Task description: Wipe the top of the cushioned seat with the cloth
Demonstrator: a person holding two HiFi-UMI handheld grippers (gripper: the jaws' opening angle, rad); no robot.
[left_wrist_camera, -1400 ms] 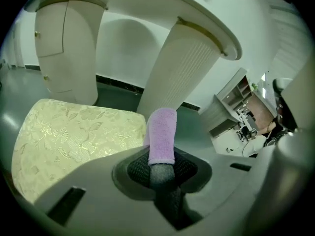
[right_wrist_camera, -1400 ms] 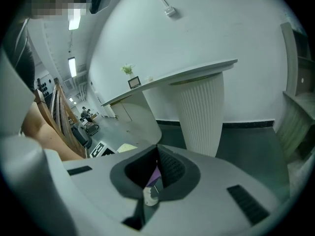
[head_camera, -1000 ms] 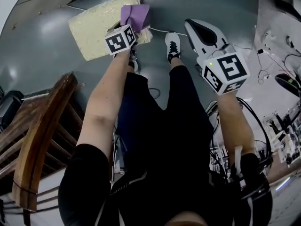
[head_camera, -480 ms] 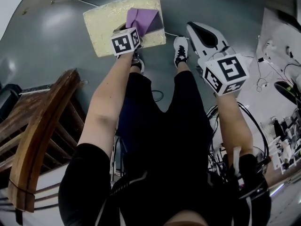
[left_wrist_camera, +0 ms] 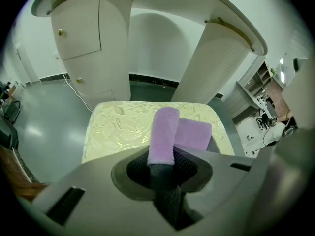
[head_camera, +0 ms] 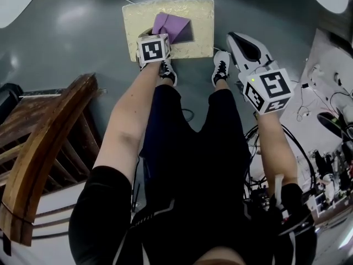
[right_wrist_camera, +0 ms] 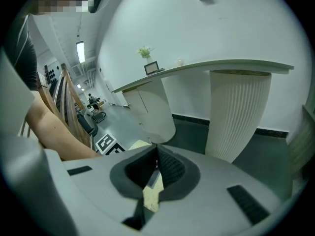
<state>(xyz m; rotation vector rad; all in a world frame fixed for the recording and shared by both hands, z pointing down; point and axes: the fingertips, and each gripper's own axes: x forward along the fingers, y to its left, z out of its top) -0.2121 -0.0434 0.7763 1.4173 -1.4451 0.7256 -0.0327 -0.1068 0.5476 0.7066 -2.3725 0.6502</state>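
Observation:
The cushioned seat [head_camera: 196, 21] is a pale yellow patterned square on the grey floor ahead of the person's feet. A folded purple cloth [head_camera: 172, 26] lies on its near middle. My left gripper [head_camera: 160, 36] is shut on the cloth's near end, just above the cushion. In the left gripper view, the cloth [left_wrist_camera: 165, 132] sticks out of the left gripper [left_wrist_camera: 162, 163] over the seat [left_wrist_camera: 115, 127]. My right gripper [head_camera: 240, 38] hangs to the right of the seat, off its edge. The right gripper [right_wrist_camera: 156, 167] has its pads together and holds nothing.
A wooden chair [head_camera: 47, 148] stands at the left. Black and white shoes [head_camera: 222, 70] rest at the seat's near edge. Behind the seat are a white cabinet [left_wrist_camera: 93, 43] and a ribbed white column [left_wrist_camera: 214, 68]. Cables and equipment [head_camera: 325, 153] crowd the right.
The left gripper has carried the cloth from the cushion's right edge to its near middle. The seat now sits nearer the centre of the head view. The right gripper has barely moved.

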